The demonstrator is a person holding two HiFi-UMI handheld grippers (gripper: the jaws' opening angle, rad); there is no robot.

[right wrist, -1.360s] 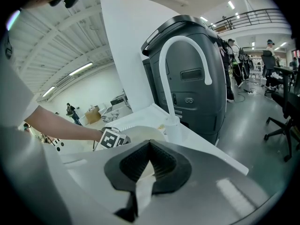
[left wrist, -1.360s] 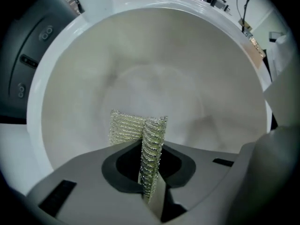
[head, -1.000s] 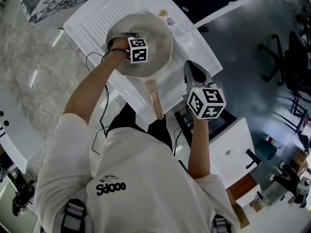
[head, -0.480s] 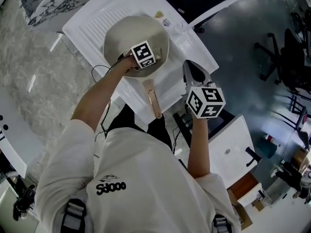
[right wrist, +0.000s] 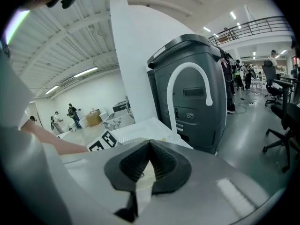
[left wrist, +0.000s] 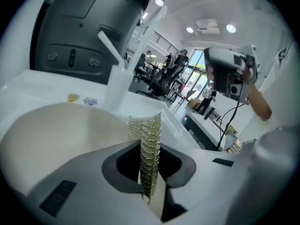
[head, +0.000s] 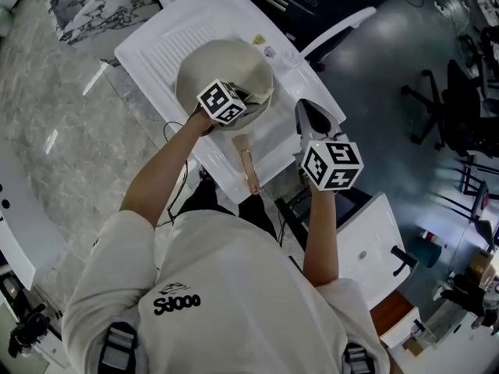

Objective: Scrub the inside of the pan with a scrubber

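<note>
seen from the head view where the person's white shirt [head: 218,287] fills the bottom, both arms reach forward over a white sink unit [head: 168,33]. nearest is the right gripper [head: 302,105], held off the right side of the sink, apart from the pan; in the right gripper view its jaws are pressed together at the tips with nothing between them. next out, the pan handle [head: 249,170] lies on the sink's front part, pointing back toward the person, so the pan's long axis runs near to far with the bowl at the far end. the left gripper [head: 243,98] sits over the near right rim of the pan [head: 226,65]. in the left gripper view its jaws are clamped on the scrubber [left wrist: 150,135], a greenish mesh strip standing edge-on. its long axis runs along the jaws and its top pokes out past the tips toward the pan's pale inside. cannot tell whether the mesh touches the pan surface. farther back a white faucet [left wrist: 126,55] rises behind the pan, with a dark grey machine [left wrist: 84,36] beyond it.
</note>
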